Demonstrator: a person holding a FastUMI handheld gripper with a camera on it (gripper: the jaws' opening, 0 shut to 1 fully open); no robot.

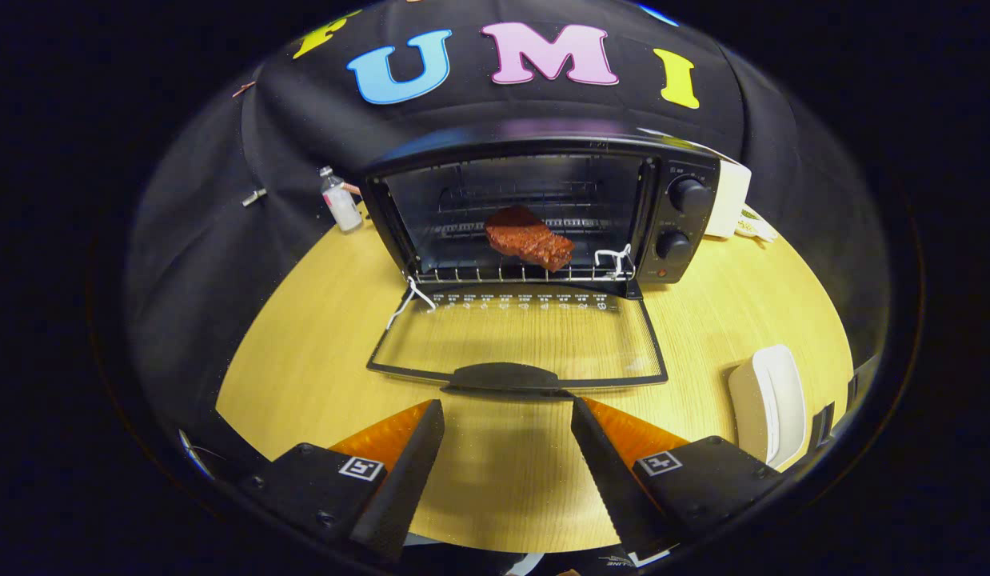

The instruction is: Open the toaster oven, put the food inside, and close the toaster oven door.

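Food (529,237) already sits on the rack inside the toaster oven (535,212); door (517,336) lies flat open on the counter (303,360). Our claw (507,420) is open, empty, just short of the door handle (503,376). Closing remains: we get under the handle and swing up.

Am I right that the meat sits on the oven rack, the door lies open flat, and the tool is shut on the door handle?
Not quite: the gripper view shows the tool open, just short of the door handle. The meat is on the rack, the door open flat.
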